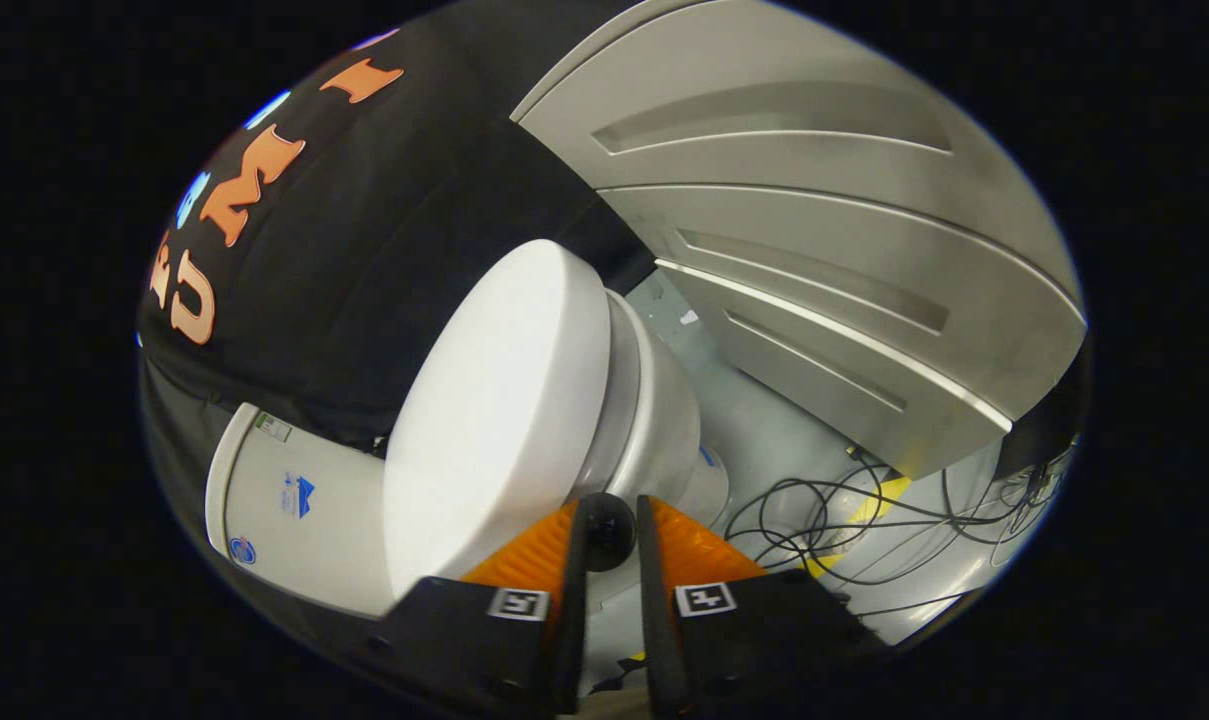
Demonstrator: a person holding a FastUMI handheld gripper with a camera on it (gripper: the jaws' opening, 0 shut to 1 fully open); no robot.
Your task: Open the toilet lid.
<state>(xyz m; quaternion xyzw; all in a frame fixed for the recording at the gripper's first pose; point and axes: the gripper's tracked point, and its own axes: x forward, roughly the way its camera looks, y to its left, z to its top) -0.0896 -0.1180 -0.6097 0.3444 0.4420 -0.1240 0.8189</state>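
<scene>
Tongs (pixel 609 535) are sitting nearly closed, only a narrow gap showing between the two fingers, and a small dark rounded piece is lying in that gap near the tips; I can't tell whether it is part of the tool or something gripped. Nothing of the toilet is being held between them.

The view is rolled hard, so the toilet (pixel 654 420) is appearing tipped sideways. The toilet lid (pixel 499 400) is lying just ahead of the fingertips and to their left, its broad white top facing the camera, and it is looking down flat on the seat and bowl, so my read is that the lid is not opened yet. The tank (pixel 294 500) is sitting on the near left, against the black cloth wall. Grey cabinet doors (pixel 814 230) are standing on the far right, and loose cables (pixel 864 530) are trailing over the floor (pixel 764 430) to the right of the bowl.

Step in hand, as I judge it: approaching, lining the tips up with the lid's rim where it meets the seat, close to the fingers.

Next move is likely calling for getting a fingertip under that rim edge, or pinching it, then swinging the lid toward the tank. The seam is thin, so it is needing careful aim to catch the lid alone and not the seat too.
</scene>
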